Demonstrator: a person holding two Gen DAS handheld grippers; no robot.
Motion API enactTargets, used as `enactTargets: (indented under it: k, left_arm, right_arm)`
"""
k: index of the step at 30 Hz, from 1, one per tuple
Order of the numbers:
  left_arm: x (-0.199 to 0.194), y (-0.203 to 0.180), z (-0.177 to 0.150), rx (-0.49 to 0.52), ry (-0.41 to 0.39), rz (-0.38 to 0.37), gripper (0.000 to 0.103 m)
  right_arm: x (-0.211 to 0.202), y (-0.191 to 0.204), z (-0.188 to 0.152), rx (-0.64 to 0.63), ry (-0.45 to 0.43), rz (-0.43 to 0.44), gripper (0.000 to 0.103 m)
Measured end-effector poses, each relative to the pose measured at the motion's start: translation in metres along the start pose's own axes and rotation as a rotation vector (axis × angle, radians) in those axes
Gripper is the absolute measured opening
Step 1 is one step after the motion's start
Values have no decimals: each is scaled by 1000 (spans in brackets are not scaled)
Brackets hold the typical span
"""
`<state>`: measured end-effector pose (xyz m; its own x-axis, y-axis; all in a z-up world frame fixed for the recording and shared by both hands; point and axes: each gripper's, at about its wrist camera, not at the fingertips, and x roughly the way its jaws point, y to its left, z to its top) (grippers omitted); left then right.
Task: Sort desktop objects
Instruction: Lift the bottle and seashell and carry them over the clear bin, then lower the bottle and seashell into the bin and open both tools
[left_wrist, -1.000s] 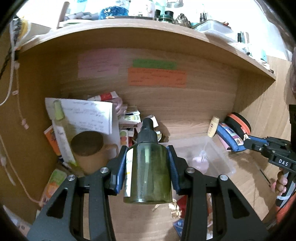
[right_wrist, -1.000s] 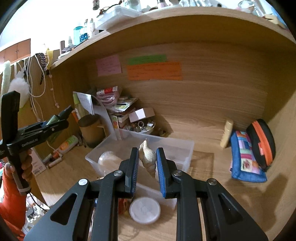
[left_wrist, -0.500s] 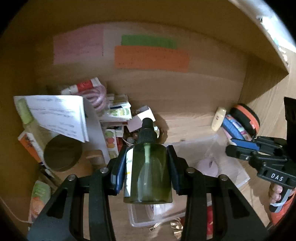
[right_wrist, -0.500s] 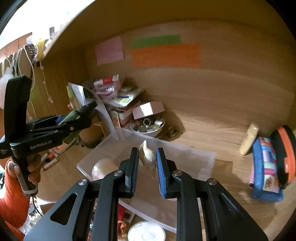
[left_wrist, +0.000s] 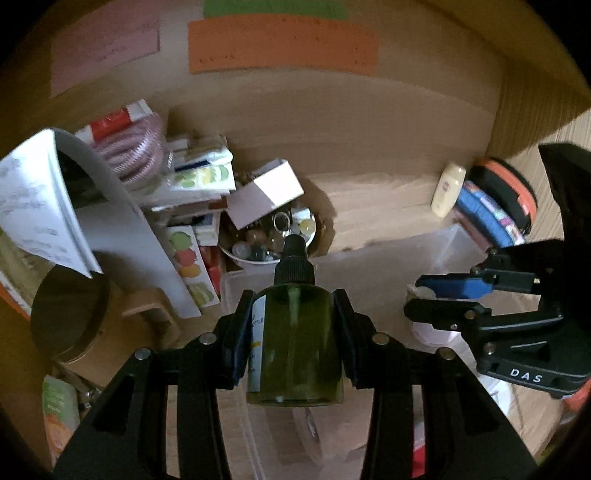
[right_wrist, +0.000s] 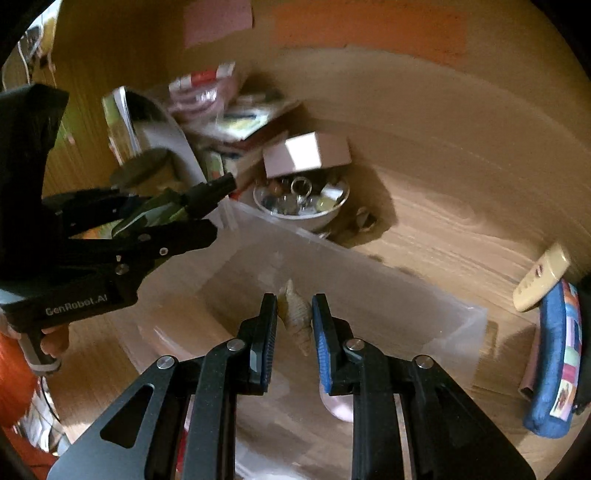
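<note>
A dark green plastic spray bottle with a black cap (left_wrist: 295, 347) sits clamped in the left gripper (left_wrist: 293, 339), above the clear plastic bin (left_wrist: 454, 243). A beige spiral seashell (right_wrist: 295, 314) is pinched between the right gripper (right_wrist: 294, 325) pads, over that bin's inside, right of the left gripper

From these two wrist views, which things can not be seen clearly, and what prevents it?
- Clear bin: its floor is hidden in the left wrist view by the green bottle, in the right wrist view by the shell.
- Orange note: writing too small and blurred in both views.
- White bowl: contents too small to name.
- Paper pile: motion blur in the right wrist view.
</note>
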<state>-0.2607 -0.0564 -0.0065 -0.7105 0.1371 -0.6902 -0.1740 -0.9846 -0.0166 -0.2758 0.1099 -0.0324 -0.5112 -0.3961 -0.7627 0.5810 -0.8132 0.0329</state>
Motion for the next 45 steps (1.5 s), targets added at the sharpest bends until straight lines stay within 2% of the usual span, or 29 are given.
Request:
enactTargets:
  k: [14,22,25,33,34,36,44,45]
  left_arm:
    - [33,-4,-13,33,97,0,41]
    - [37,-10,-14,71,99,25,41]
    - [37,-11,-15,87,97,37,45]
    - [34,-13,-16,91,93,31,54]
    - [33,-14,-15,91,90,30,55]
    - [29,-17,-15,98,77,54,68]
    - [4,-15,-12,79,34,97,75]
    - [0,-14,-12,71,32,99,77]
  right_arm:
    - [40,10,-1,-85,183,-25,18]
    - [52,12,-4,-110,244,-36,18]
    - [54,13,-6,-114,253,-40,18]
    - [50,15,-6,-122,238,-63,19]
    - [48,15,-6,-119,229,-60,22]
    - [42,14,-5,-115,208,-70,28]
    - [17,4,-3,-96,131,-95,40]
    - [14,2,-3,-94,122,-98,45]
